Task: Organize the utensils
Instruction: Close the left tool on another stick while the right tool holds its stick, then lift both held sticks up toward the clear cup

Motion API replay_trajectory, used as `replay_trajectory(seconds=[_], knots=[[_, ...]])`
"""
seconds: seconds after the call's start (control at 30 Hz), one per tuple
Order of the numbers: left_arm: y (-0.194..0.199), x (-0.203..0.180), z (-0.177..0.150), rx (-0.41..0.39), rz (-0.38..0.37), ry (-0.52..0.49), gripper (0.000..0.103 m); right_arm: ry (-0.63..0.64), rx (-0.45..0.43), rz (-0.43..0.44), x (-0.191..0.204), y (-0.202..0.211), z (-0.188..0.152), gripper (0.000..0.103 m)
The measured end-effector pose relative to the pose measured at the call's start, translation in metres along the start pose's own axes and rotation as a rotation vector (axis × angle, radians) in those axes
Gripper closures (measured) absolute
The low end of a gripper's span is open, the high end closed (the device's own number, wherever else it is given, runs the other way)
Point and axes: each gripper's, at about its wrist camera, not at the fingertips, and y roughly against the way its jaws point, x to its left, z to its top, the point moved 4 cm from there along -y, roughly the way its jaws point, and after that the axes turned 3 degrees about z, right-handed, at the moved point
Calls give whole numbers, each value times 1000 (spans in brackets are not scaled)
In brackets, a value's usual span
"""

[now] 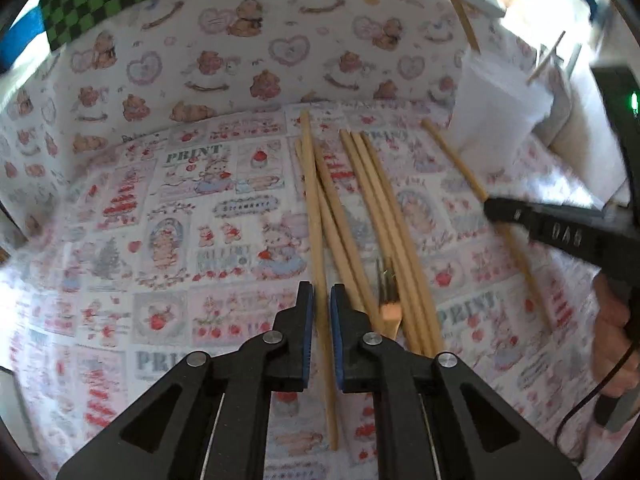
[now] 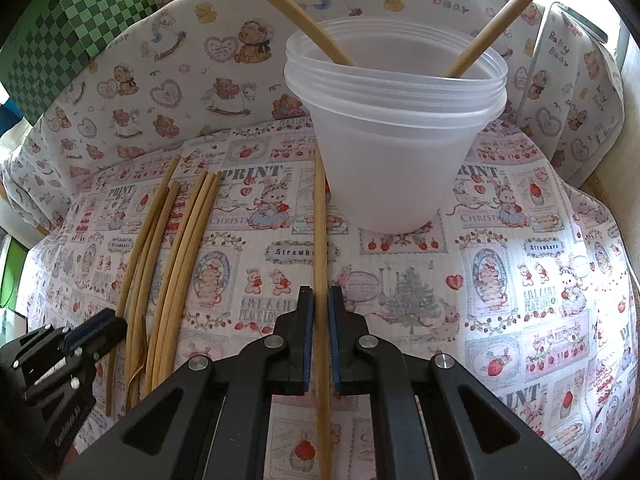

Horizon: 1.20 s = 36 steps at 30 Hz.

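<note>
Gripping one chopstick [image 2: 320,248] in my right claw [image 2: 321,300]: the pads are clenched on it, and its long axis runs straight ahead along the fingers, far tip ending just left of the foot of the plastic cups [image 2: 394,128], near end passing back under the claw body. The cups are stacked, upright, ahead and a little right of this claw. Two sticks [image 2: 496,24] stand tilted inside the top cup, leaning out to left and right.

My left claw [image 1: 321,300] has its jaws nearly closed around another chopstick [image 1: 316,216]; a thin gap shows on either side, so I cannot tell whether the pads actually press it. This stick also points away along the fingers, leaning slightly left at its far end.

Loose pile [image 1: 384,216] lies just right of the left claw, all long axes roughly parallel, pointing away. A fork [image 1: 388,296] lies among them, tines pointing away.

Left view only: the fork's tines, and my hand [image 1: 612,320] on the right claw's handle. Right view only: the cups' rims and the sticks inside. All rests on a printed cloth [image 2: 520,280].
</note>
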Motion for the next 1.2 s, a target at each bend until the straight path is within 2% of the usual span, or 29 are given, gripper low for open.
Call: replay_trajectory(seconds=[0.2, 0.27, 0.33, 0.6, 0.73, 0.83, 1.0, 1.13, 1.2], knots=[[3, 0, -4, 34, -3, -15, 97, 10, -7, -15, -1, 1, 0, 95], [6, 3, -4, 11, -18, -7, 98, 10, -13, -6, 1, 1, 0, 95], [16, 8, -1, -48, -15, 10, 98, 3, -27, 29, 1, 6, 2, 95], [83, 28, 11, -388, 6, 89, 98, -37, -110, 149, -6, 34, 7, 95], [105, 39, 13, -515, -8, 141, 98, -66, -82, 226, -12, 37, 7, 95], [120, 46, 13, -590, -12, 168, 98, -65, -50, 240, -14, 34, 6, 95], [132, 51, 13, -631, -24, 184, 98, -5, 2, 201, -8, 25, 1, 95], [130, 53, 13, -631, 13, 184, 98, 14, -28, 184, -1, 24, 2, 95], [129, 56, 14, -627, -2, 189, 98, 35, -43, 172, 2, 25, 6, 95]])
